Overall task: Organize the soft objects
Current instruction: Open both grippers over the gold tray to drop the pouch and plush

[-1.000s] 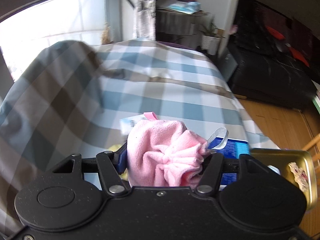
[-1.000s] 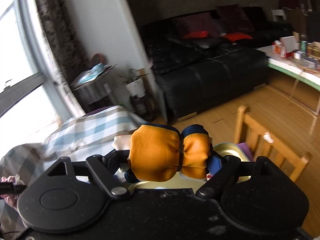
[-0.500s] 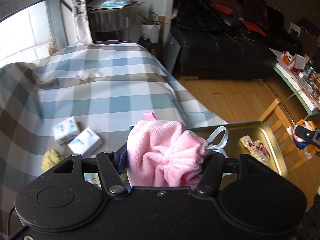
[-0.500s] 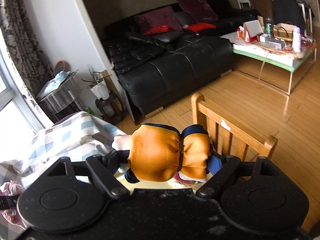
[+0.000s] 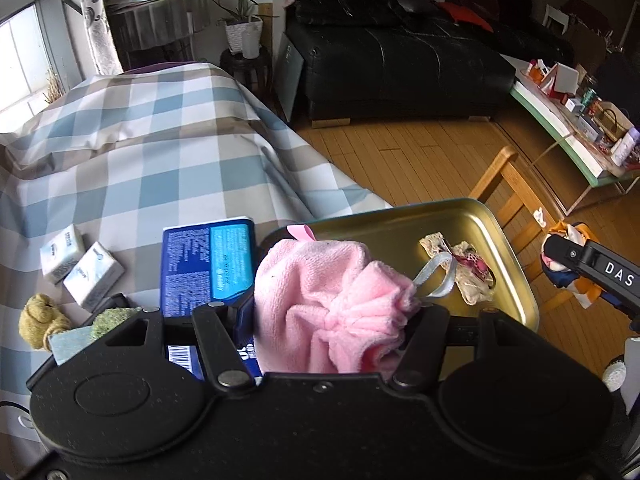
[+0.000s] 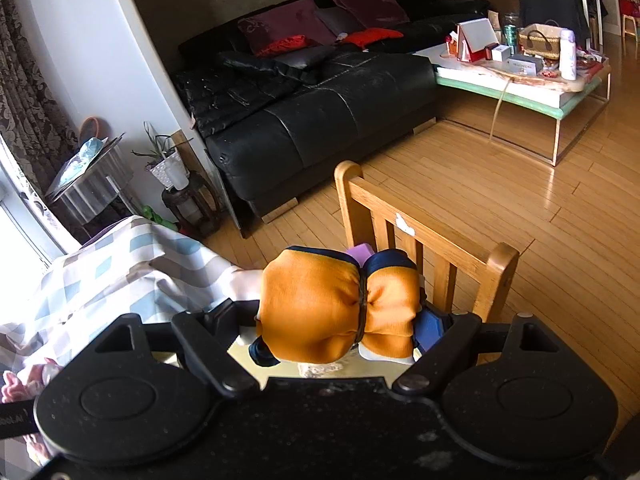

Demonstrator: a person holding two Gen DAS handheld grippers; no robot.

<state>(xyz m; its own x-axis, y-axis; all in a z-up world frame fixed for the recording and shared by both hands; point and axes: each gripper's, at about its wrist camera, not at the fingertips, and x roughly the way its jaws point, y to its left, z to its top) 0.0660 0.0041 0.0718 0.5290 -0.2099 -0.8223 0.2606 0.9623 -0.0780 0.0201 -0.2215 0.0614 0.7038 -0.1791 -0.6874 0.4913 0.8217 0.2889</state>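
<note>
My left gripper [image 5: 332, 312] is shut on a bunched pink cloth [image 5: 320, 292] with a grey ribbon loop, held just over the near left rim of a gold metal tray [image 5: 400, 224]. A small lace pouch [image 5: 460, 268] lies inside that tray. My right gripper [image 6: 340, 320] is shut on an orange and blue stuffed doll [image 6: 320, 304], above the tray's shiny edge [image 6: 244, 350]. In the left wrist view the right gripper [image 5: 576, 268] shows at the tray's right side with the doll [image 5: 568, 280] in it.
On the checked tablecloth [image 5: 140, 160] lie a blue box [image 5: 208, 264], two tissue packs [image 5: 80, 268], a small plush bear [image 5: 40, 320] and a green plush [image 5: 112, 320]. A wooden chair [image 6: 420, 248] stands behind the tray. Black sofa [image 6: 320, 112] and cluttered coffee table [image 6: 520, 76] stand farther off.
The left gripper has swung right across the tablecloth with the pink cloth, bringing the tray under it. The right gripper dipped and turned with the doll toward the chair and tray.
</note>
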